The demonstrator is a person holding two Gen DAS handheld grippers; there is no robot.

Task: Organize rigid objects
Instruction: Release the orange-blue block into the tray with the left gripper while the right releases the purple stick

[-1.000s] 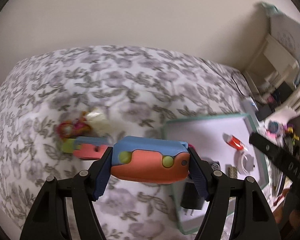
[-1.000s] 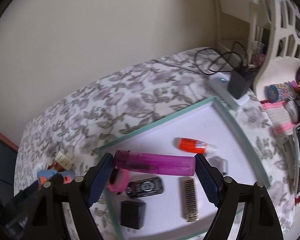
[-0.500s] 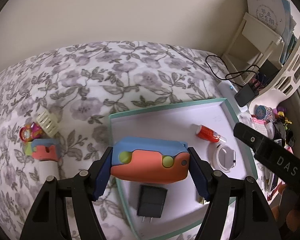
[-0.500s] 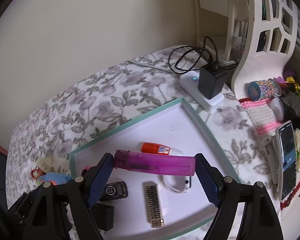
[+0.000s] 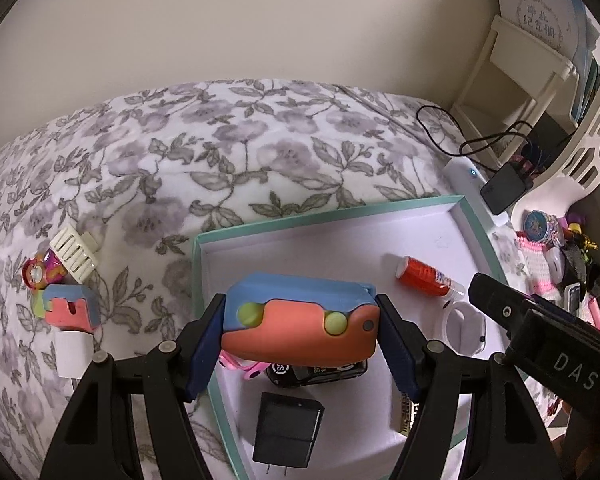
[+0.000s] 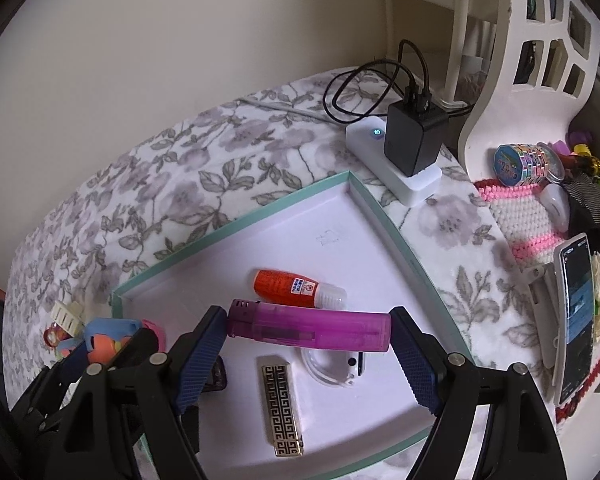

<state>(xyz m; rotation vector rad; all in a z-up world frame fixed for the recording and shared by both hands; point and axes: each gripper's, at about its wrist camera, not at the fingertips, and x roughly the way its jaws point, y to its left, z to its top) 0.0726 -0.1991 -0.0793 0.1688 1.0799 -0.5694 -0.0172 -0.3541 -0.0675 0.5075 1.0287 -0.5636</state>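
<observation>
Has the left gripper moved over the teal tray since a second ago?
Yes. The left gripper, shut on the blue and orange toy, has come from beside the teal tray to above its near-left part.

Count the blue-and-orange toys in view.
2. One toy is clamped in the left gripper above the tray; the other lies on the floral cloth left of it. More may be hidden.

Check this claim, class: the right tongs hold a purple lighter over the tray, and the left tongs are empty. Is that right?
Not quite. The left tongs are not empty: the left wrist view shows them shut on a blue and orange toy. The right tongs do hold the purple lighter over the tray.
</observation>
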